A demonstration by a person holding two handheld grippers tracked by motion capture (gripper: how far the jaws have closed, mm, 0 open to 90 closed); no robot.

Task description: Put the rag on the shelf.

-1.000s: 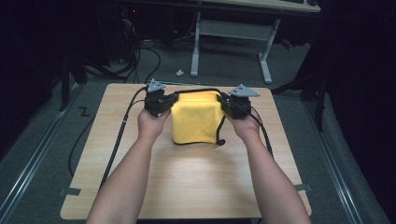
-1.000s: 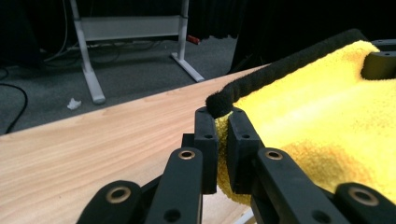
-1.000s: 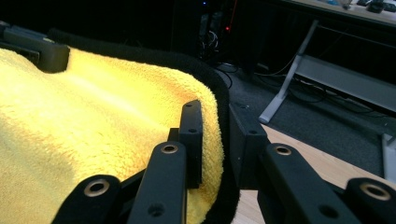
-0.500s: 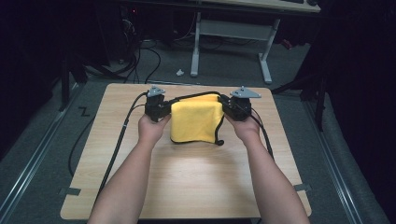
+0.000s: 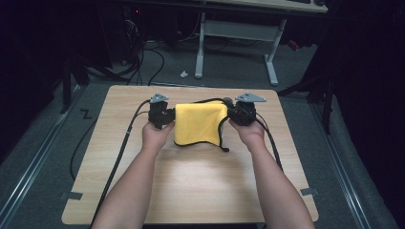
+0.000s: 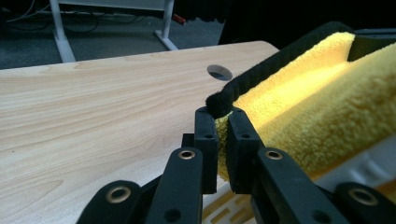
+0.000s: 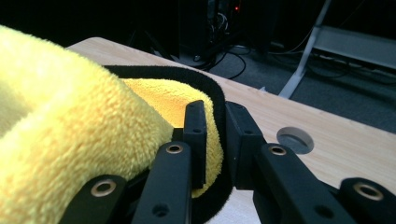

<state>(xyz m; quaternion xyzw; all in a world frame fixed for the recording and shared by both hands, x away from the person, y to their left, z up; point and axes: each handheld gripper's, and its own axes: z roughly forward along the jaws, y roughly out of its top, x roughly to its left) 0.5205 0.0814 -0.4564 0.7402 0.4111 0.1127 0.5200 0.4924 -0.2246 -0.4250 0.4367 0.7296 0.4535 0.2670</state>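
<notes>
We see a yellow cloth with a black trimmed edge stretched between 2 hand-held tongs over the far half of the wooden table. In the high view the left gripper sits at the cloth's left side and the right gripper at its right side, each touching the fabric, with the person's left hand and right hand wrapped around the tool bodies from below. The cloth sags between them, its upper edge running from one tool to the other and its lower part hanging toward the tabletop, with a black loop of trim dangling at the lower right corner. In the left gripper view, the left gripper has its 2 black jaws pressed onto the cloth, pinching a thin fold just under the black trim, which curls over the jaw tips. In the right gripper view, the right gripper has the cloth and its black border between the jaws; these jaws have just been closing, and they pinch the fabric. A round hole in the table lies just beyond the right jaws, and it appears too in the left gripper view as the hole past the jaw tips.
</notes>
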